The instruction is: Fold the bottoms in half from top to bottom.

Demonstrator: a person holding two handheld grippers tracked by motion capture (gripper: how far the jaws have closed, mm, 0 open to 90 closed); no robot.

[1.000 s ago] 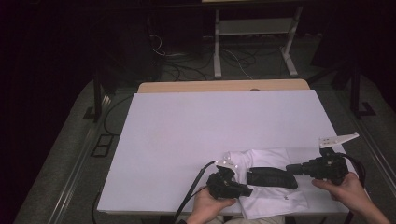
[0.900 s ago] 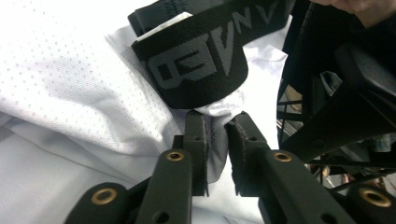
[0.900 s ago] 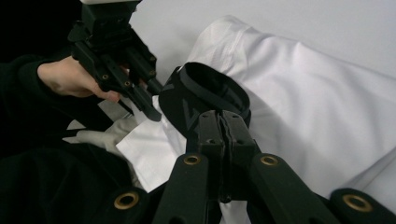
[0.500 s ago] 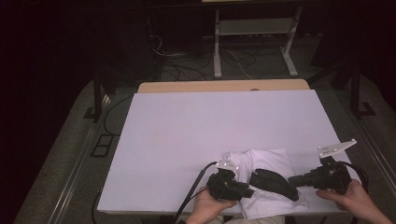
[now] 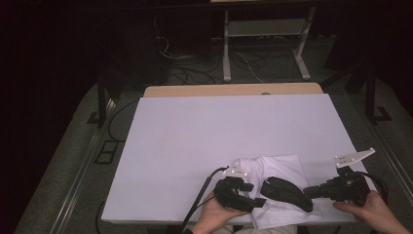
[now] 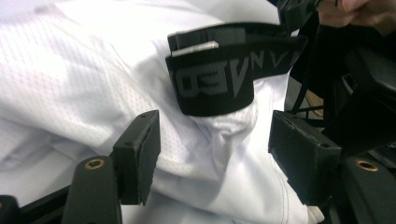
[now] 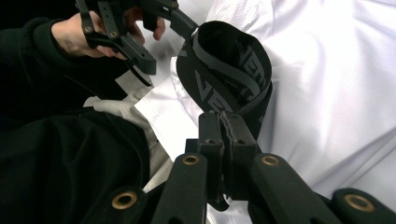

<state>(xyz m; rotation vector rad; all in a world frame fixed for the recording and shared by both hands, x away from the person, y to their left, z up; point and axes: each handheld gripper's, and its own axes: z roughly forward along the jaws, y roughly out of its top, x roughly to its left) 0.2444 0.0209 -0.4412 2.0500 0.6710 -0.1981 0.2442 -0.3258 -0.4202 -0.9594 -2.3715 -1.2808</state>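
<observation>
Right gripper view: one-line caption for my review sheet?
Right gripper clamped on a black waistband over white fabric.

This looks like a lab or test room set up for recording, dim all round with the light falling on one table (image 5: 195, 146) covered by a plain white sheet. Loose cables (image 5: 243, 61) trail over the grey floor (image 5: 63, 170) behind it, near a metal stand (image 5: 265, 44) and dark equipment.
</observation>
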